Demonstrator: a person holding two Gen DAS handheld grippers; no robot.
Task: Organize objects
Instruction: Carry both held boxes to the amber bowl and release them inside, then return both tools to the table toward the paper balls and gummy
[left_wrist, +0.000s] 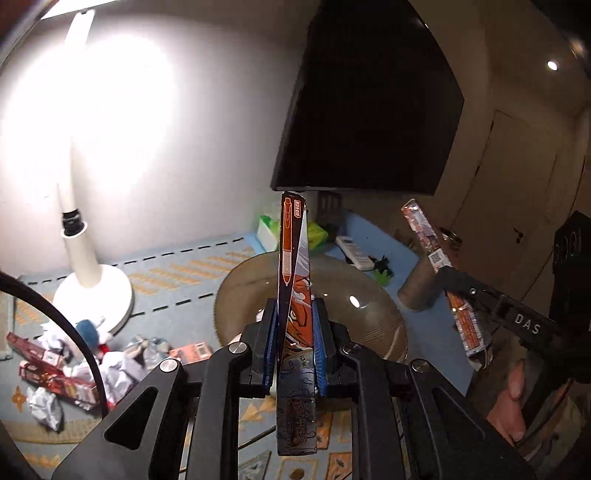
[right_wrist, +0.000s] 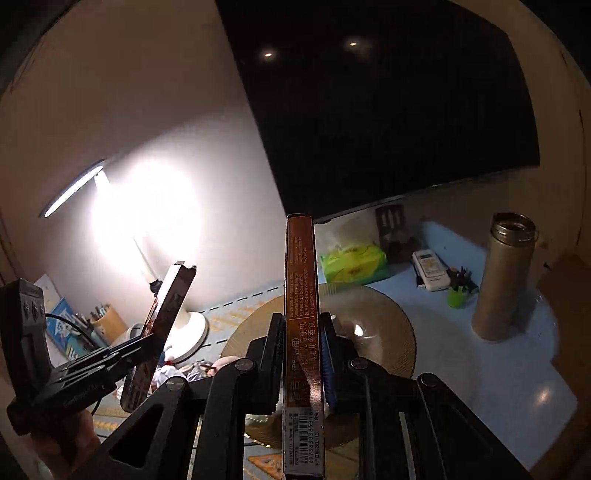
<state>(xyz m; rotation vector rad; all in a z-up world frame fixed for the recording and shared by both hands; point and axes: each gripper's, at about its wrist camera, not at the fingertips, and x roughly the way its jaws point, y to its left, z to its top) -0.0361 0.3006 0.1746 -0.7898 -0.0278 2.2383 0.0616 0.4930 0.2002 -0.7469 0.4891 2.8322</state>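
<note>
Lamplit tabletop (left_wrist: 192, 280) below you: your left gripper (left_wrist: 294, 332) clamps an orange pen box (left_wrist: 293, 266); your right gripper (right_wrist: 303, 347) clamps a second pen box (right_wrist: 300, 295).

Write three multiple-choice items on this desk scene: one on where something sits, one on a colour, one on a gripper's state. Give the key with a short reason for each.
1. Where does the metal flask stand?
A. To the right of the round woven mat
B. On the base of the lamp
C. Between the left gripper's fingers

2. What colour is the tissue pack behind the round woven mat?
A. Red
B. Green and yellow
C. Black

3. What is the state of the left gripper?
A. Open and empty
B. Shut on a pen box
C. Shut on a crumpled paper

Key: 1 A, the flask stands upright on the pale cloth right of the mat. 2 B, its wrapper shows green and yellow in the right wrist view. 3 B, the pen box with a pen drawing stands clamped between its blue pads; the right gripper likewise clamps an orange box.
</note>
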